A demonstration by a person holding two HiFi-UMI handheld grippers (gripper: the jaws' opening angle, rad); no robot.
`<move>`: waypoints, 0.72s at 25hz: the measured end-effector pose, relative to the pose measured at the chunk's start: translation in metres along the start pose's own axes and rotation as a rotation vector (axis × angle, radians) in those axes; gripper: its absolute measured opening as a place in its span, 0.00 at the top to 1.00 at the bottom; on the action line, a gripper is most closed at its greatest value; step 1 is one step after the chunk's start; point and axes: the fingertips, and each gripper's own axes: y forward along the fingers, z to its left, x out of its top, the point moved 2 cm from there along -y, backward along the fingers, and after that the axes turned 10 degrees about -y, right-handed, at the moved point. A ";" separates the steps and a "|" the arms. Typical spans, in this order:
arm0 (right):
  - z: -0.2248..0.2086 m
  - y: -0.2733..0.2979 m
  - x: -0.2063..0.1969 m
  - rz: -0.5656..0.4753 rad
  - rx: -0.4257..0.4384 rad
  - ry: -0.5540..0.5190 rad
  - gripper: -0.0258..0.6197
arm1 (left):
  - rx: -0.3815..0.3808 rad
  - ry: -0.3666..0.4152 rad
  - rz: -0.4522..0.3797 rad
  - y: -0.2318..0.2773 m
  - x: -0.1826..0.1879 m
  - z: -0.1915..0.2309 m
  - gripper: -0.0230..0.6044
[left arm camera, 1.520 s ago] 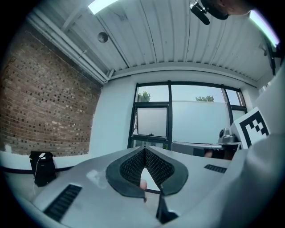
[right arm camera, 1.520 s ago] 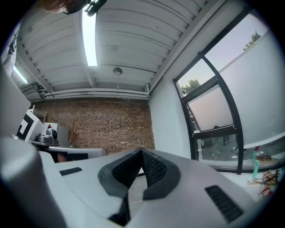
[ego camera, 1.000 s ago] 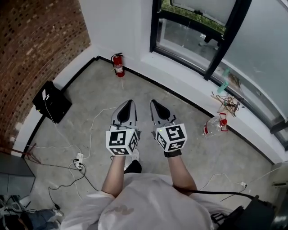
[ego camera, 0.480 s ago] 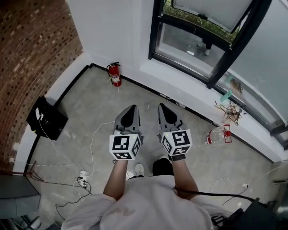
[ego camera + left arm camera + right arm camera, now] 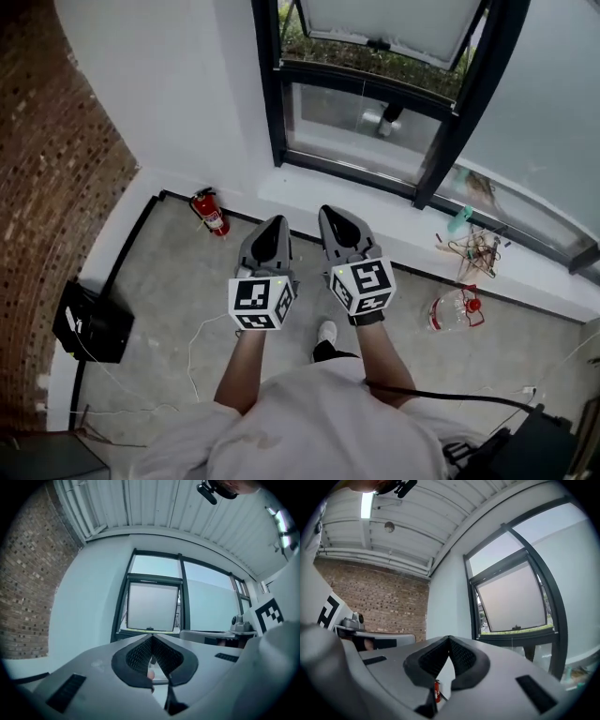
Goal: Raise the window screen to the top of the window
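Along the left edge of the floor [image 5: 178, 281] a black box [image 5: 92, 322] sits below the brick wall [image 5: 47, 159]. An extinguisher [image 5: 210, 212] stands at the far edge against the white wall. The person holds both tools level over the floor, side by side, pointing at the window [image 5: 272, 94]. The left tongs [image 5: 271, 225] are pressed together with nothing in them. The right tongs [image 5: 334, 216] are the same, tips meeting and empty. Both are well short of the glass. The screen [image 5: 389, 23], a pale framed panel, hangs in the window's left bay with its lower rail above the sill. A small handle [image 5: 378, 44] sits at the middle of that rail. Further right a bottle [image 5: 457, 307] lies near the floor's far edge.

I'd guess the screen is light but thin, and likely to flex or jam if lifted from one corner. The middle handle, or the rail either side of it, looks like the place to grip, and the tongs must open first.

The head view shows the floor but cuts off the top of the screen. The left gripper view takes in the whole window, with a clear pane above the screen where it has to climb. Only the right gripper view shows the brick wall and the screen together.
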 end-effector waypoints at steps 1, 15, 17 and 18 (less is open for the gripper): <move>-0.020 0.011 0.007 -0.018 0.000 -0.006 0.96 | -0.012 0.004 -0.012 0.024 0.007 -0.005 0.98; -0.217 0.098 -0.081 0.086 -0.227 0.104 0.96 | -0.165 0.004 0.087 0.243 -0.036 -0.015 0.98; -0.234 0.121 -0.093 0.107 -0.248 0.099 0.96 | -0.183 -0.003 0.092 0.277 -0.040 -0.001 0.98; -0.242 0.134 -0.099 0.115 -0.256 0.095 0.96 | -0.193 -0.008 0.096 0.295 -0.042 0.007 0.98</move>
